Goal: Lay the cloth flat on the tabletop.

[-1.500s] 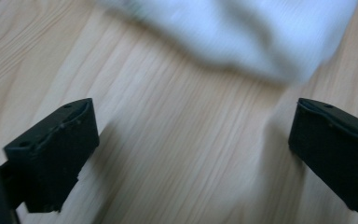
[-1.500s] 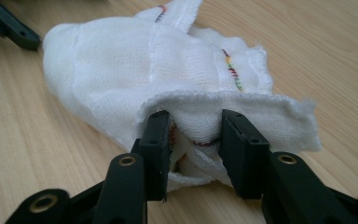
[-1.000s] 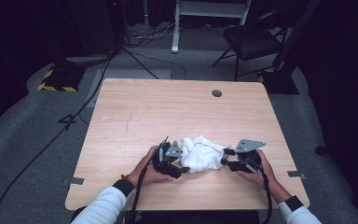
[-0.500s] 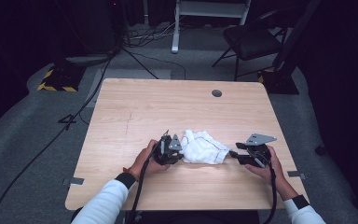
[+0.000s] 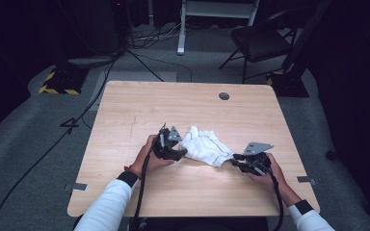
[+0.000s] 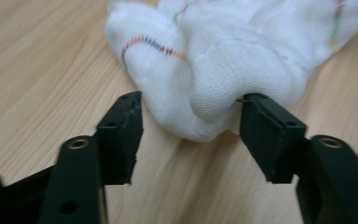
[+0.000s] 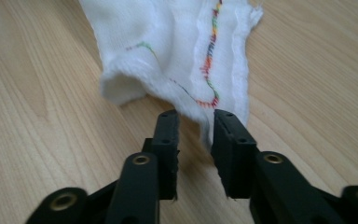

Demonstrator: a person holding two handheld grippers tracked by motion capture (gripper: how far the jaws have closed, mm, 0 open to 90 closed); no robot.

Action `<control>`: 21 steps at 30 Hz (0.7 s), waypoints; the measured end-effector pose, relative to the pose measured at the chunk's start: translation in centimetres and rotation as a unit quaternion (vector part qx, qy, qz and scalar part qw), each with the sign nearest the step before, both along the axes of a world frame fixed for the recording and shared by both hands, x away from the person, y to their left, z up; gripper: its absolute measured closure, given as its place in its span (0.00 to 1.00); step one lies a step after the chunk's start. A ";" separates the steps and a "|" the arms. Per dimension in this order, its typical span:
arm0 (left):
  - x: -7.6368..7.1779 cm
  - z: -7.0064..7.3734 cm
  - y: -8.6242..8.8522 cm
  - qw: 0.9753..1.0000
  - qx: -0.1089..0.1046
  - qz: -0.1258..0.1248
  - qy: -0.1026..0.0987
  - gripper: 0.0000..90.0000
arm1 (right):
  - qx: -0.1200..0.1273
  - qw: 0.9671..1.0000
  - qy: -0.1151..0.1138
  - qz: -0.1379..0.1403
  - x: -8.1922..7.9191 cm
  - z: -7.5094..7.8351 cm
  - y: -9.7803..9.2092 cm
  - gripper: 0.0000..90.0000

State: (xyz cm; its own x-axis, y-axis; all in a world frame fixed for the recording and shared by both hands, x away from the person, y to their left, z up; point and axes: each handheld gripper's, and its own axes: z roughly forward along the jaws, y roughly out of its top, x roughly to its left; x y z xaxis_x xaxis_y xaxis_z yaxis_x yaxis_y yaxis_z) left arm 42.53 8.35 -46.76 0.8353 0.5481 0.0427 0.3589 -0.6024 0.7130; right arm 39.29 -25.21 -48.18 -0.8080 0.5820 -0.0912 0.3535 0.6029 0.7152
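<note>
While the left gripper stands with its jaws spread wide on either side of a bunched fold of the white cloth, nothing is clamped: the right-hand jaw touches the fold and the other sits just clear of the fabric. The right gripper has its jaws drawn close together, with a thin hemmed corner of the cloth running down between them; a slit of gap remains, so whether that corner is truly pinched cannot be told.

Landmark: the cloth, lying crumpled on the wooden table, toward the person's side of it. Left gripper sits against the cloth's left end, right gripper at its right tip. A hand backs the left tool. Round hole in the tabletop lies well beyond the cloth.

Judgement on progress: early. Both tools are stationed at opposite ends, but the cloth is bunched and rumpled, neither spread flat nor folded. Left side has yet to close on its fold; the straightening or folding itself appears wholly ahead
</note>
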 end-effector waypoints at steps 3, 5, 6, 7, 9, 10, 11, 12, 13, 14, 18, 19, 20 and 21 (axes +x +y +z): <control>-1.1 0.9 -1.0 0.999 -0.023 -0.027 -0.009 0.32 | 0.006 1.000 -0.012 0.010 -0.2 0.2 0.1 0.93; -2.1 1.5 -2.1 0.998 -0.024 -0.051 -0.028 0.30 | 0.011 1.000 -0.021 0.015 -0.3 0.5 0.2 0.97; -2.6 1.8 -2.6 0.997 -0.021 -0.062 -0.034 0.29 | 0.011 0.999 -0.025 0.016 -0.4 0.6 0.2 0.98; -2.9 2.0 -3.0 0.996 -0.027 -0.071 -0.036 0.29 | 0.012 0.999 -0.029 0.016 -0.5 0.8 0.3 0.98; -3.4 2.1 -4.1 0.995 -0.042 -0.084 -0.025 0.29 | 0.019 0.999 -0.035 0.019 -0.6 1.1 0.4 0.98; -3.6 1.9 -4.9 0.995 -0.042 -0.088 -0.021 0.29 | 0.020 0.999 -0.041 0.020 -0.8 1.4 0.7 0.98; -3.9 1.7 -5.7 0.994 -0.040 -0.098 -0.017 0.29 | 0.024 0.998 -0.047 0.021 -0.9 1.7 0.9 0.98; -4.1 1.5 -6.5 0.994 -0.028 -0.106 -0.020 0.29 | 0.028 0.998 -0.053 0.026 -1.1 2.1 1.1 0.98; -4.4 1.1 -7.4 0.994 -0.013 -0.106 -0.024 0.29 | 0.030 0.998 -0.056 0.030 -1.4 2.4 1.3 0.98; -4.5 0.8 -8.2 0.993 -0.006 -0.112 -0.022 0.30 | 0.031 0.997 -0.061 0.035 -1.6 2.7 1.5 0.98; -4.2 -0.3 -9.8 0.994 0.013 -0.106 -0.025 0.43 | 0.042 0.996 -0.070 0.048 -2.3 3.3 2.1 0.98; -3.8 -0.6 -9.9 0.995 0.011 -0.099 -0.023 0.44 | 0.043 0.995 -0.070 0.049 -2.4 3.3 2.1 0.98; -3.5 -0.8 -9.9 0.995 0.007 -0.094 -0.017 0.50 | 0.044 0.995 -0.068 0.052 -2.5 3.3 2.3 0.98; -3.1 -1.0 -9.8 0.996 0.003 -0.092 -0.014 0.57 | 0.041 0.995 -0.067 0.055 -2.6 3.2 2.3 0.98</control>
State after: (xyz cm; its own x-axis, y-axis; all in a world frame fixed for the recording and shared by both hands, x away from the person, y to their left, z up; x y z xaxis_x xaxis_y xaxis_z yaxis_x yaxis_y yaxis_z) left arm 39.39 -1.42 -47.75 0.9203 0.3849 0.0698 0.2221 -0.6611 0.7166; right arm 36.73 -22.88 -44.98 -0.8510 0.5009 -0.1575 0.1872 0.5696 0.8003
